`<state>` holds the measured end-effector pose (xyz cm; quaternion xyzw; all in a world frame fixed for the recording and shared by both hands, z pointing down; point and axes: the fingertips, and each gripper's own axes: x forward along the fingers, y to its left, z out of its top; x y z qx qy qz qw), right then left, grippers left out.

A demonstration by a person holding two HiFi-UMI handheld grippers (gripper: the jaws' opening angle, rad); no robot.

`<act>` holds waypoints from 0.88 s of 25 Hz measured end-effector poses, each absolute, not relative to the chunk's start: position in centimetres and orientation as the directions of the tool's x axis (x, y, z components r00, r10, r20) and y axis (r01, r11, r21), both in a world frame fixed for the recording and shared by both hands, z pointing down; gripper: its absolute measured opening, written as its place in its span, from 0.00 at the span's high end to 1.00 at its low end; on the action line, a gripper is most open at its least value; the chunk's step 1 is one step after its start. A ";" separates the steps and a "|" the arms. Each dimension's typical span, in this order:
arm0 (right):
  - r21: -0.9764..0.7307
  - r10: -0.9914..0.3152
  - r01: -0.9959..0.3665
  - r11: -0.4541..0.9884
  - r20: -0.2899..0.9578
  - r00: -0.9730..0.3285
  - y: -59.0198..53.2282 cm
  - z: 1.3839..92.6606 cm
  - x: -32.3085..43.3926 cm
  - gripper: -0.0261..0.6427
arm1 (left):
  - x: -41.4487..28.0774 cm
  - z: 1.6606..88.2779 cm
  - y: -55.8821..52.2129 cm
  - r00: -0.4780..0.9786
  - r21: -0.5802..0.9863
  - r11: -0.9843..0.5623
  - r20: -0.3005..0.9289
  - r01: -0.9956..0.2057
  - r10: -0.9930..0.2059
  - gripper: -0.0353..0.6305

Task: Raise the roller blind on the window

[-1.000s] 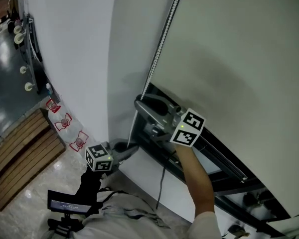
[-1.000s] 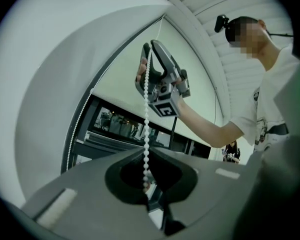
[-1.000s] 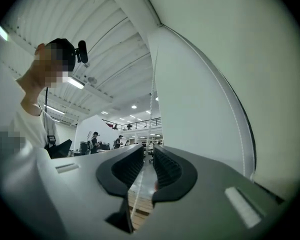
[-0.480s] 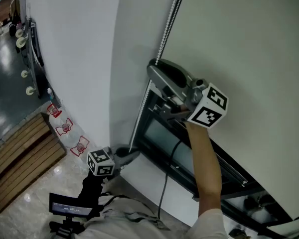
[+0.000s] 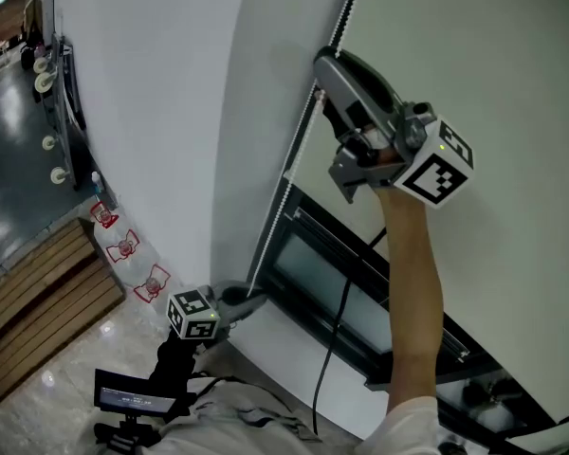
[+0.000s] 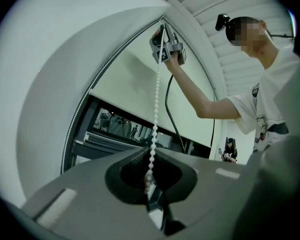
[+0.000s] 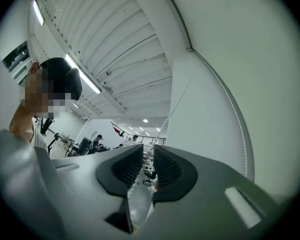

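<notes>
- Wood planks (image 5: 38, 292) lie on the floor at far left, beneath a plain white wall (image 5: 142, 102).
- Left gripper (image 5: 248, 299): held low, near the foot of the wall, just beside the lower left corner of the window. Fingers together, clamped on the bead chain (image 6: 155, 119), which leaves them and runs straight upward.
- Bead chain: follows the left edge of the blind, from the low gripper up to the high one and on past it.
- Right gripper (image 5: 329, 69): held high on an outstretched arm, pointing up along the chain. Fingers narrowly apart; the chain passes through the gap between them, and the pads do not press on it.
- Roller blind (image 5: 493, 55): pale fabric, covering most of the window. Its bottom edge hangs above a dark strip of uncovered glass (image 5: 313, 278).
</notes>
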<state>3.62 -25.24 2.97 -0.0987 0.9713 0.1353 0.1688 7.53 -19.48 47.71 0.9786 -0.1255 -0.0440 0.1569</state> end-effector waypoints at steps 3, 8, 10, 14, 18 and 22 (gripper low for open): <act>0.249 -0.138 -0.238 0.939 -0.360 -0.923 -25.0 1.5 3.5 0.86 | 7.6 47.8 -19.4 0.965 0.319 -0.919 -0.046 -0.230 -0.257 0.95; 0.199 -0.186 -0.284 0.938 -0.401 -0.897 -25.6 1.6 4.4 0.94 | 7.6 47.9 -19.3 0.966 0.322 -0.919 -0.042 -0.229 -0.255 0.95; 0.160 -0.195 -0.284 0.945 -0.419 -0.887 -25.8 1.7 4.9 0.94 | 7.6 48.0 -19.3 0.966 0.325 -0.918 -0.040 -0.228 -0.254 0.95; 0.127 -0.220 -0.299 0.946 -0.429 -0.876 -25.9 2.0 5.6 0.94 | 7.6 48.1 -19.2 0.967 0.330 -0.917 -0.038 -0.226 -0.253 0.95; 0.119 -0.224 -0.299 0.947 -0.424 -0.878 -25.2 2.4 5.6 0.94 | 7.7 48.1 -19.1 0.968 0.328 -0.918 -0.038 -0.222 -0.248 0.95; 0.134 -0.234 -0.308 0.942 -0.397 -0.888 -24.6 4.2 5.0 0.94 | 7.8 47.9 -19.0 0.970 0.325 -0.921 -0.039 -0.216 -0.242 0.95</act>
